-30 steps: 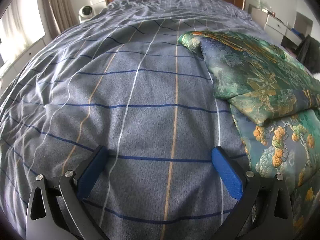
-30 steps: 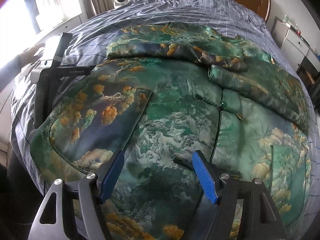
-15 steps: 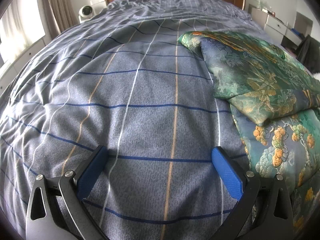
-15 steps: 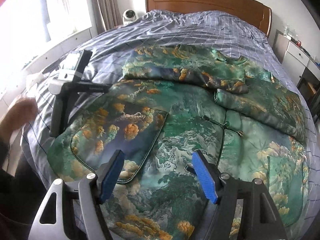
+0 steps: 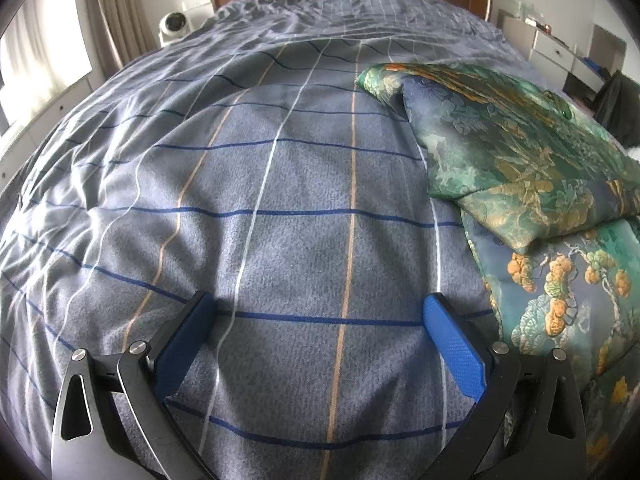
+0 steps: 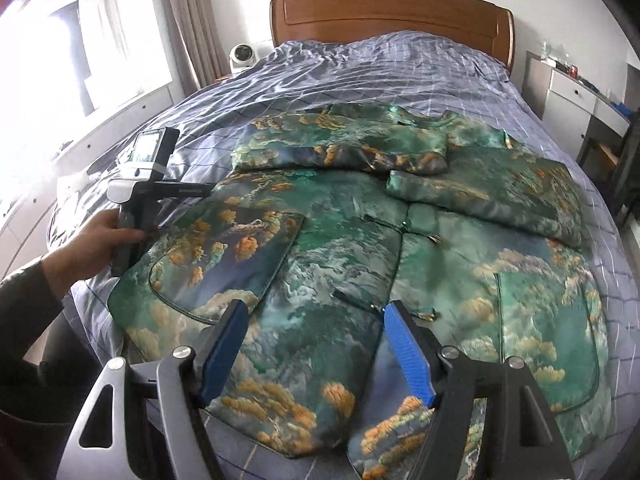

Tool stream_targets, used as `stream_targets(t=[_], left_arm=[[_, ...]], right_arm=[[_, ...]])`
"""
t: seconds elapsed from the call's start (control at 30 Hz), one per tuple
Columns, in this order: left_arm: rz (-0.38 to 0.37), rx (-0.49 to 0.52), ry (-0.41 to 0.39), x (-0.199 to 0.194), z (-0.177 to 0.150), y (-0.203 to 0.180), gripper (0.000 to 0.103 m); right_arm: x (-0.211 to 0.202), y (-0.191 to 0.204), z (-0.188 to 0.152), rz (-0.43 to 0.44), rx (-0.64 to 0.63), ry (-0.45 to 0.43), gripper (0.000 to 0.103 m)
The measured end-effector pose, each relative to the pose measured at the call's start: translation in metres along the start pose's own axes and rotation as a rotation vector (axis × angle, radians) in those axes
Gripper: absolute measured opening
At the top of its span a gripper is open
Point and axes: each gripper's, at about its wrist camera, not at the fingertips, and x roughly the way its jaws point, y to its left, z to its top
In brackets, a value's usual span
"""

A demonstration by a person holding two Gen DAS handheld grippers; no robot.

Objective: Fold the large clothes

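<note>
A green brocade jacket (image 6: 360, 248) with orange cloud patterns lies mid-frame on the checked bedspread (image 6: 360, 76), sleeves folded across. The right gripper (image 6: 316, 344) and left gripper (image 5: 320, 332) are both agape, empty.

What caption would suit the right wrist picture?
Open right gripper above a green patterned jacket with sleeves folded in, on a checked bed cover; left gripper alongside.

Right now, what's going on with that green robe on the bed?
Both grippers open, empty: left, right. Robe flat on bed, sleeves folded in. Nothing in the way.
</note>
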Motion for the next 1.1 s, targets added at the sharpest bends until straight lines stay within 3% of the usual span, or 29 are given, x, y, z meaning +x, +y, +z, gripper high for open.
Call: stream_targets(t=[0.13, 0.33, 0.53, 0.63, 0.77, 0.87, 0.97, 1.03, 1.1], left_arm=[[-0.027, -0.017, 0.012, 0.002, 0.001, 0.004, 0.103], [-0.009, -0.019, 0.039, 0.003, 0.003, 0.002, 0.103], [-0.072, -0.116, 0.012, -0.022, 0.002, 0.016, 0.102], [-0.082, -0.17, -0.063, -0.056, 0.0, 0.022, 0.102], [-0.026, -0.157, -0.209, -0.12, -0.001, 0.016, 0.102], [0.079, -0.115, -0.357, -0.179, -0.003, 0.005, 0.102], [0.242, -0.101, -0.515, -0.238, -0.008, -0.011, 0.103], [0.217, -0.129, -0.55, -0.261, -0.013, -0.015, 0.103], [0.095, -0.167, -0.534, -0.278, -0.02, -0.015, 0.103]], right_arm=[[-0.006, -0.004, -0.002, -0.006, -0.002, -0.017, 0.072], [-0.009, -0.011, -0.005, 0.007, 0.025, -0.027, 0.072], [-0.025, -0.017, -0.005, -0.007, 0.012, -0.069, 0.072], [-0.036, -0.03, -0.003, -0.031, 0.028, -0.097, 0.072], [-0.044, -0.046, -0.005, -0.061, 0.063, -0.113, 0.072], [-0.049, -0.056, -0.006, -0.072, 0.088, -0.126, 0.072], [-0.055, -0.06, -0.005, -0.086, 0.085, -0.143, 0.072], [-0.06, -0.063, -0.005, -0.095, 0.08, -0.156, 0.072], [-0.065, -0.066, -0.005, -0.103, 0.078, -0.168, 0.072]])
